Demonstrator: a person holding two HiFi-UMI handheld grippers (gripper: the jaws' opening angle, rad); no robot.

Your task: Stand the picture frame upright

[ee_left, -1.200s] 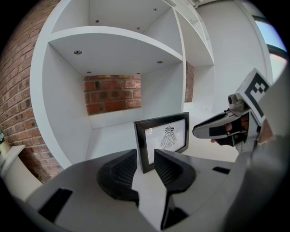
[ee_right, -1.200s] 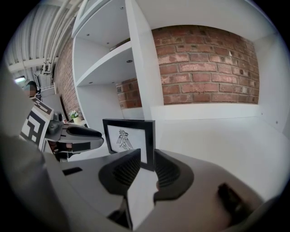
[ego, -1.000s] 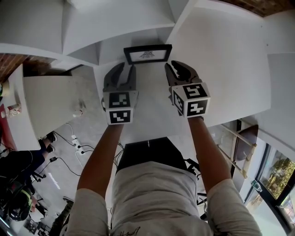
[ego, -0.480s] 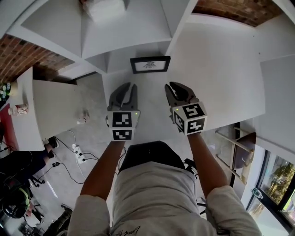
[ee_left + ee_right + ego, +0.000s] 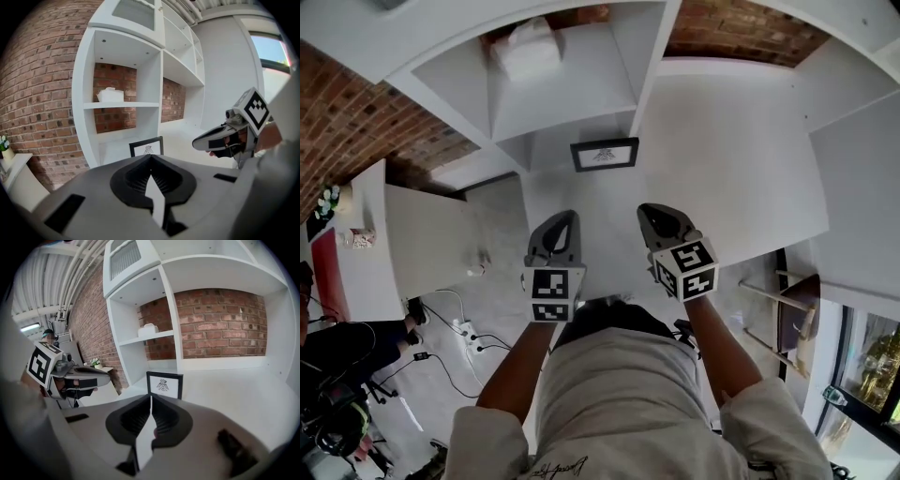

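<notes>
A black picture frame (image 5: 605, 154) with a white print stands upright on the white counter (image 5: 741, 169), just in front of the shelf unit. It also shows in the left gripper view (image 5: 146, 147) and the right gripper view (image 5: 164, 385). My left gripper (image 5: 565, 221) hangs well short of the frame, to its left. Its jaws have just been closing and now meet with nothing between them (image 5: 150, 157). My right gripper (image 5: 652, 214) is level with it on the right, also apart from the frame, jaws together and empty (image 5: 151, 397).
A white shelf unit against a brick wall holds a white tissue box (image 5: 525, 49) on a shelf above the frame. A side table at the left carries a small plant (image 5: 331, 199). Cables and a power strip (image 5: 457, 328) lie on the floor below.
Both grippers have drawn back from the frame toward the person and risen. The left jaws went from open to shut, and the right jaws closed too. The frame stays upright.
</notes>
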